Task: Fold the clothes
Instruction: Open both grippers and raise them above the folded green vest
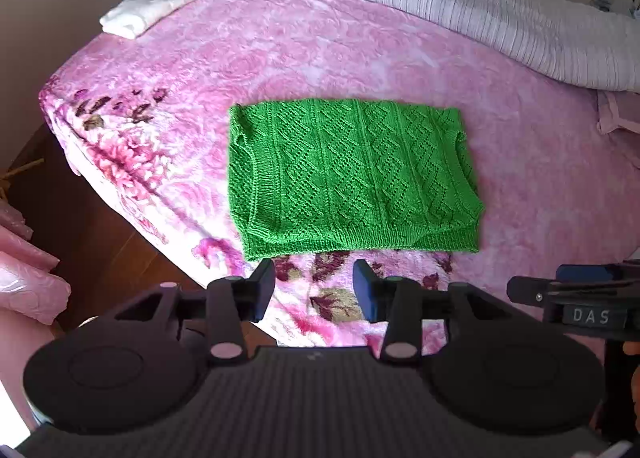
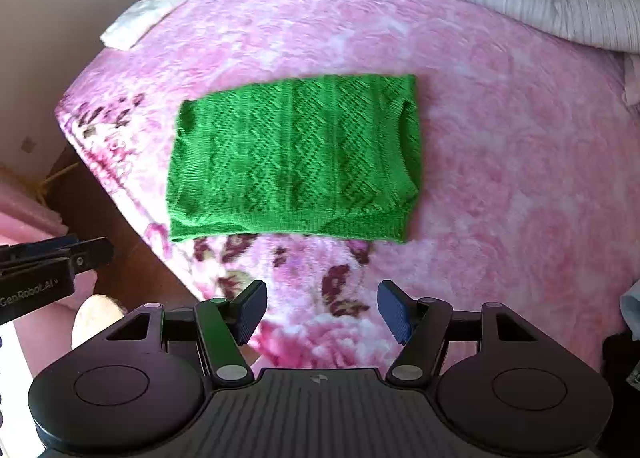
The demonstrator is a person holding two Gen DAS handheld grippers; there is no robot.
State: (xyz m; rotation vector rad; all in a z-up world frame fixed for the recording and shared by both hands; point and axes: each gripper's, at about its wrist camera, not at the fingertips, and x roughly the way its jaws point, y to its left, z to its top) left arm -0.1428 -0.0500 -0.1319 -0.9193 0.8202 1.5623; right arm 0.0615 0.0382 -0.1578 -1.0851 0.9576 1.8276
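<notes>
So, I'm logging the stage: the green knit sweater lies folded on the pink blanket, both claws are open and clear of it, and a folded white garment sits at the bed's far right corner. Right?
Not quite: the folded white garment sits at the far left corner, as the left wrist view shows. The rest holds: the green knit sweater lies folded on the pink blanket, with the left claw and right claw open and clear of it.

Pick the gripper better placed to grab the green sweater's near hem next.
Left, marginally. The left gripper, open, sits just short of the green sweater hem; the right gripper, also open, has more pink blanket before the hem.
</notes>
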